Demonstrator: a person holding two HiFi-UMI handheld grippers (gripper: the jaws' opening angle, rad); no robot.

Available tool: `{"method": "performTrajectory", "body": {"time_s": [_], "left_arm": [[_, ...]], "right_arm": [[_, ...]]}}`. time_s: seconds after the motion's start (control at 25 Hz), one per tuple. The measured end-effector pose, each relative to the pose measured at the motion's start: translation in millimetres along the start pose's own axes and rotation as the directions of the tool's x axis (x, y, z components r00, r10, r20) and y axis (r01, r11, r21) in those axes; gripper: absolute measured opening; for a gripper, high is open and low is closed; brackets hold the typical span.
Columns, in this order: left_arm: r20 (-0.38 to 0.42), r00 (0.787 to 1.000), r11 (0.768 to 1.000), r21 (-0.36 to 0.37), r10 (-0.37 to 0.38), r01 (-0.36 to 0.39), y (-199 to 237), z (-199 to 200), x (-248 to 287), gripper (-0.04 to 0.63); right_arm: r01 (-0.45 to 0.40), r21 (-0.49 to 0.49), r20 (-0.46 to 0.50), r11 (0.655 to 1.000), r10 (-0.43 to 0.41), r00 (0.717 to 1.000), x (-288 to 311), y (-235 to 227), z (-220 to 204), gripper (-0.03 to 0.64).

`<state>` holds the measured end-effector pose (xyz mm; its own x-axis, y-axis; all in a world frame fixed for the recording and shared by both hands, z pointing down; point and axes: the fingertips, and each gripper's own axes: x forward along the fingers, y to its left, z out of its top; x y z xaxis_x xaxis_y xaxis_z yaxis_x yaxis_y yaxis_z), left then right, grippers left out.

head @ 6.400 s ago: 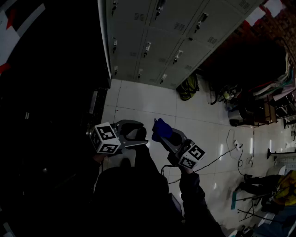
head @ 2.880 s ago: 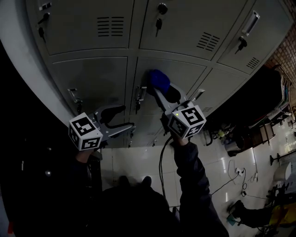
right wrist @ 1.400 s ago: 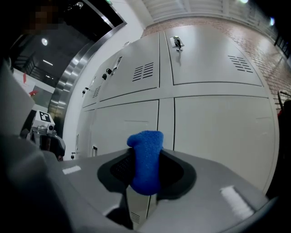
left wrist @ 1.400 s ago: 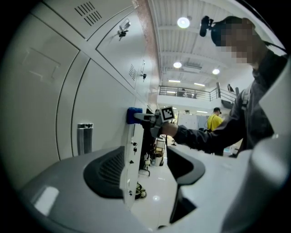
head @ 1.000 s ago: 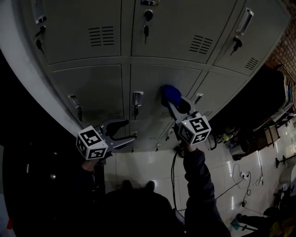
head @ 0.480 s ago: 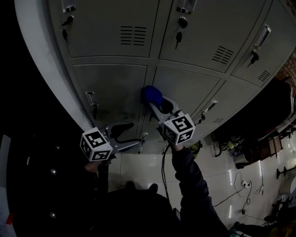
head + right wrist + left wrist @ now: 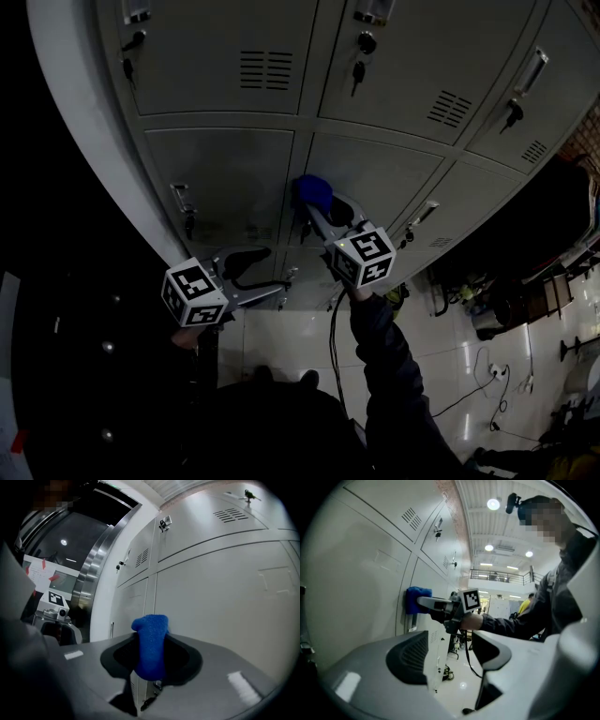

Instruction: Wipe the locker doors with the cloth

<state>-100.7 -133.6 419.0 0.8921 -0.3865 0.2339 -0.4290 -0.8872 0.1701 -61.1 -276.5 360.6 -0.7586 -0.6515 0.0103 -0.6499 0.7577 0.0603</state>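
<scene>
1. While the wipe looks to be under way, the fuzzy blue cloth sits bunched against the grey metal locker doors. It lies at the vertical seam between two middle-row doors, and the left gripper view shows it touching the door face.
2. The right gripper is clamped on the cloth. Its jaws squeeze the lower part and a wad pokes out past the tips, likely so that soft cloth, not the jaw, meets the metal.
3. The right arm in its dark sleeve reaches forward and up. The gripper points straight at the doors with its marker cube turned back toward the person, a pose that probably lets the arm push the cloth flat.
4. The left gripper has its jaws apart with nothing between them. It is held lower and to the left, near the lockers but clear of them, probably parked out of the wiping path.
5. The glossy white tiled floor shows below the locker bank.
6. Judgement: the cloth covers one small patch at the seam, so most of the door faces around it would need passes of their own.
</scene>
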Motion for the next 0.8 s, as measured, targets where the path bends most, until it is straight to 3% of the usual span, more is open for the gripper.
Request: {"method": "performTrajectory", "body": {"time_s": [0.32, 0.6, 0.8], "left_arm": [[-0.003, 1.0, 0.999, 0.012, -0.031, 0.031, -9.5, 9.7, 31.6, 0.275], [-0.015, 0.999, 0.999, 0.011, -0.048, 0.049, -19.2, 15.0, 62.4, 0.275], [-0.031, 0.998, 0.999, 0.008, -0.05, 0.05, -23.3, 14.2, 74.5, 0.275]], "right_arm": [[0.062, 0.016, 0.01, 0.998, -0.062, 0.998, -42.6, -48.2, -6.8, 0.118], [0.068, 0.092, 0.031, 0.993, -0.071, 0.997, -72.9, -83.4, -7.8, 0.12], [0.102, 0.075, 0.021, 0.992, -0.104, 0.994, -96.3, -108.4, -12.9, 0.12]]}}
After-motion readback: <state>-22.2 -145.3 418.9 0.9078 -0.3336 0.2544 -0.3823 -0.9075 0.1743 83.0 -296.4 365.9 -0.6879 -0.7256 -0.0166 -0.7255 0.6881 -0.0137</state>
